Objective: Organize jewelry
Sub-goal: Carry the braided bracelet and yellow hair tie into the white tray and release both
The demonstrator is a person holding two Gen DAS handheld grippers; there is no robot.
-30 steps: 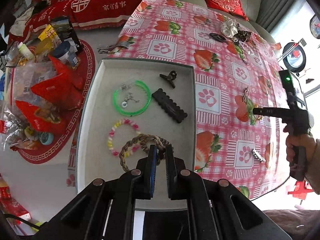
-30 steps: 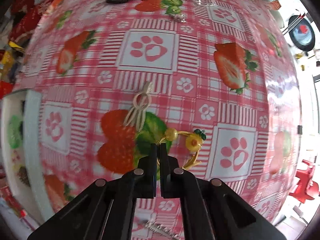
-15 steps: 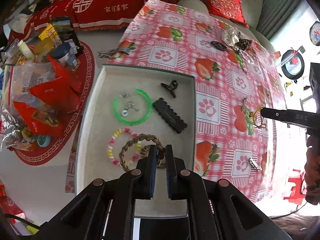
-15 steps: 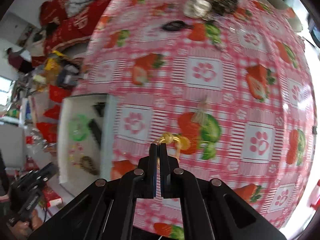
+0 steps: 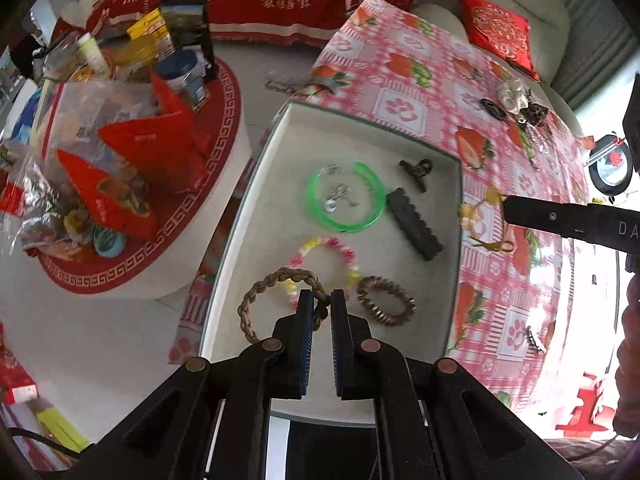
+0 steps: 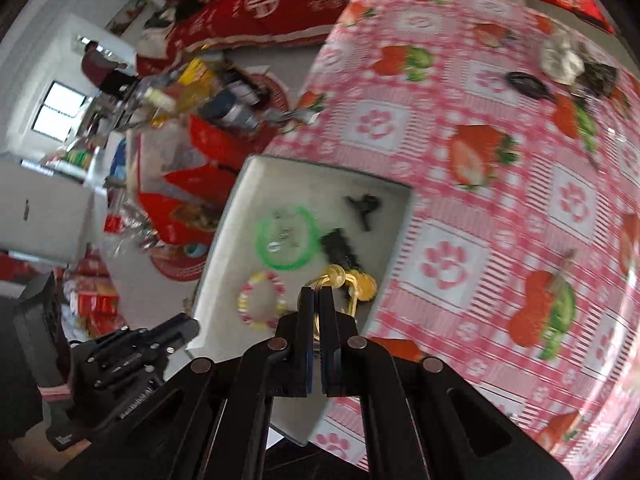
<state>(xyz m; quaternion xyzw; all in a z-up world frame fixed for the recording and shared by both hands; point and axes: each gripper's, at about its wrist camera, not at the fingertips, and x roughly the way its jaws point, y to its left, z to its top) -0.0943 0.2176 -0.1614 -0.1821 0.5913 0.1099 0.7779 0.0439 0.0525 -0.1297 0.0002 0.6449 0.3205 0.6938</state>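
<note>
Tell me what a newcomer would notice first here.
Probably the white tray on the strawberry cloth, with a green bangle bright at its middle. Next, both grippers carrying jewelry: the left gripper pinches a braided bracelet over the tray, the right gripper holds a yellow charm.

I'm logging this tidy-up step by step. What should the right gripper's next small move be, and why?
Probably carry on a little further over the tray, then lower and open. The right gripper is shut on the yellow bead bracelet, which hangs about at the tray's near wall, beside the black comb clip.
</note>
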